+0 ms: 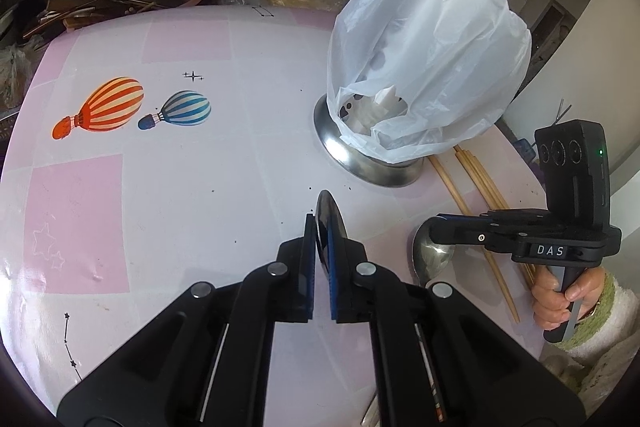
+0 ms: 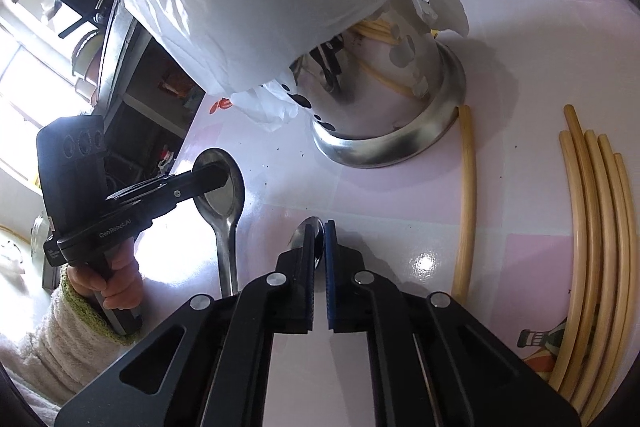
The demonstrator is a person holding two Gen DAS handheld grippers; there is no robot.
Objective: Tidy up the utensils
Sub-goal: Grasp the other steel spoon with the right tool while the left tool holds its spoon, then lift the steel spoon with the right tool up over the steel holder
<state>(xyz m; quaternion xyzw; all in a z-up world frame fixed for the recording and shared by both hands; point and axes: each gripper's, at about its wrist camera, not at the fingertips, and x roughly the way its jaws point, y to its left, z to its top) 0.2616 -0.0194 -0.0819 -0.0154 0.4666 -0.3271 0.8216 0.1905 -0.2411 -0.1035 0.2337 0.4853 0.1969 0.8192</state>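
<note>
Each gripper pinches a metal spoon over the pink patterned table (image 1: 168, 211). In the left wrist view the left gripper (image 1: 322, 227) has its pads shut on a spoon (image 1: 328, 215) held edge-on at centre, bowl pointing toward the top of the frame. In the right wrist view the right gripper (image 2: 319, 231) clamps a smaller spoon (image 2: 314, 235), bowl tip likewise pointing up-frame. The bag-covered steel holder (image 1: 368, 163) stands upper right, with chopsticks (image 2: 596, 227) lying lengthwise beside it
</note>
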